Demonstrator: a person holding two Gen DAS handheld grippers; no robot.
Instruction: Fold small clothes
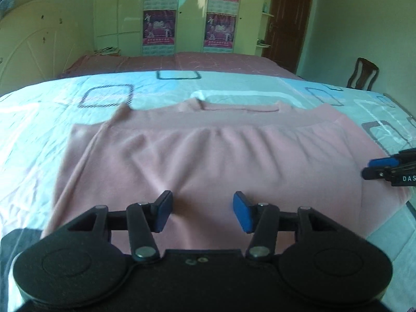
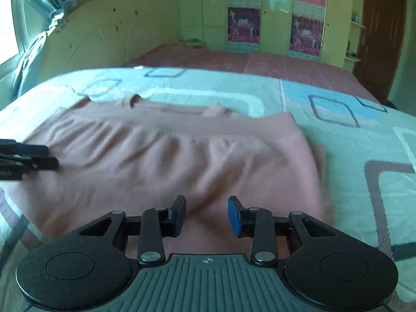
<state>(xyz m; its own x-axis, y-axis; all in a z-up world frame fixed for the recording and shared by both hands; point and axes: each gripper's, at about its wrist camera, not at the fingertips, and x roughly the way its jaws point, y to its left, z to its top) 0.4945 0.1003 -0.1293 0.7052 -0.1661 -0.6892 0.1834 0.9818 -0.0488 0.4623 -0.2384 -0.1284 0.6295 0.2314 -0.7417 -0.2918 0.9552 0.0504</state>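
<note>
A pink garment lies on the bed, folded over on itself, its ribbed hem band across the far side and the neckline beyond it. In the left wrist view my left gripper hangs over the garment's near edge, jaws apart, nothing between the blue pads. The right gripper's fingers reach in at the right edge of that view. In the right wrist view my right gripper stands over the pink garment near its right side, jaws apart and empty. The left gripper's fingers enter from the left.
The bed carries a light blue sheet printed with squares, and a dusty pink cover beyond it. A pale headboard stands at the left, wardrobes with posters behind, a wooden chair and a brown door at the right.
</note>
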